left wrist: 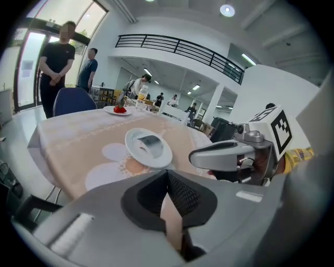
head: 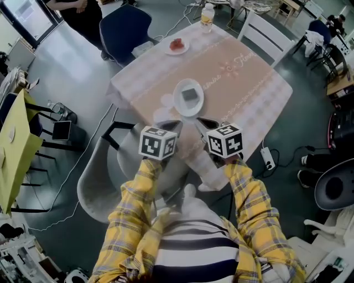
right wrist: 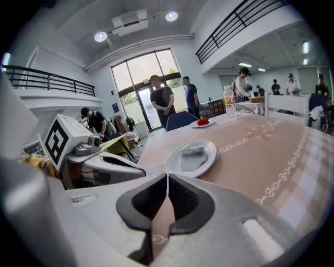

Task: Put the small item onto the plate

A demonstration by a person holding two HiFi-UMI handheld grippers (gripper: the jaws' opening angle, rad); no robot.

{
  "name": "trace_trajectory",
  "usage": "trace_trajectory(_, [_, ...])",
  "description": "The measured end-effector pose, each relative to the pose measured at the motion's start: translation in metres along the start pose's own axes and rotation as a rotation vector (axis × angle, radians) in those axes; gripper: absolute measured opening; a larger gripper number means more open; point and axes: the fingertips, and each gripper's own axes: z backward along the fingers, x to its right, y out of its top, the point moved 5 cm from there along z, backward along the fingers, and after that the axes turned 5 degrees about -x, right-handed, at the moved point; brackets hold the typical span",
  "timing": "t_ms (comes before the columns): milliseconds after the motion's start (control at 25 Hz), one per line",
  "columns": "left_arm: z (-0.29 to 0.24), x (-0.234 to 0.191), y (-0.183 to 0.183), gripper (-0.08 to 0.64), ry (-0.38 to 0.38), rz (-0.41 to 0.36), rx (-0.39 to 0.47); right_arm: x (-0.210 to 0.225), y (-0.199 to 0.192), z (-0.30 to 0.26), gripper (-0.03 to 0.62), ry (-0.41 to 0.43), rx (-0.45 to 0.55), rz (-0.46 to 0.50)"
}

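The item [head: 189, 94], a flat grey square, is seen lying on the plate [head: 178, 101] near the middle of the table [head: 249, 83], so the placing looks to be done. It is confirmed from both gripper views: the grey piece sits inside the rim, flat as far as can be judged, and is touched by neither tool.

The left gripper [head: 170, 126] is clenched, pad against pad, with nothing caught between; only tablecloth is glimpsed through the slit below the tips. The right gripper [head: 204, 122] is clenched likewise, and nothing is held there either. Both are held side by side over the near edge of the table, short of the plate, tips aimed towards it and angled downward.

A second plate [head: 176, 45] with something red on it and a bottle [head: 207, 16] are seen at the far edge, well apart from the action.

What is left? Very little, by this reading. No other small loose thing is made out on the cloth near the plate, so the task is judged complete or all but. At most the grippers are to be drawn clear.
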Motion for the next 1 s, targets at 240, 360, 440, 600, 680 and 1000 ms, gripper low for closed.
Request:
trace_trajectory(240, [0.037,0.013,-0.023,0.003,-0.032,-0.002,0.051,-0.027,-0.014,0.012,-0.002,-0.054,-0.011,-0.021])
trace_trajectory(360, [0.057,0.017,-0.035,0.003,-0.044,-0.012,0.064,-0.045,-0.021,0.014,-0.002,-0.074,0.0,-0.041])
trace_trajectory(440, [0.07,0.018,-0.045,0.004,-0.049,-0.014,0.066,-0.058,-0.027,0.015,-0.002,-0.092,0.001,-0.046])
trace_trajectory(600, [0.094,0.02,-0.064,0.004,-0.06,-0.022,0.065,-0.08,-0.04,0.018,-0.003,-0.139,0.016,-0.058])
trace_trajectory(680, [0.105,0.022,-0.073,0.003,-0.069,-0.027,0.065,-0.089,-0.046,0.024,-0.003,-0.16,0.031,-0.072])
trace_trajectory(1000, [0.133,0.041,-0.104,0.004,-0.116,-0.048,0.069,-0.123,-0.077,0.049,-0.003,-0.233,0.049,-0.105])
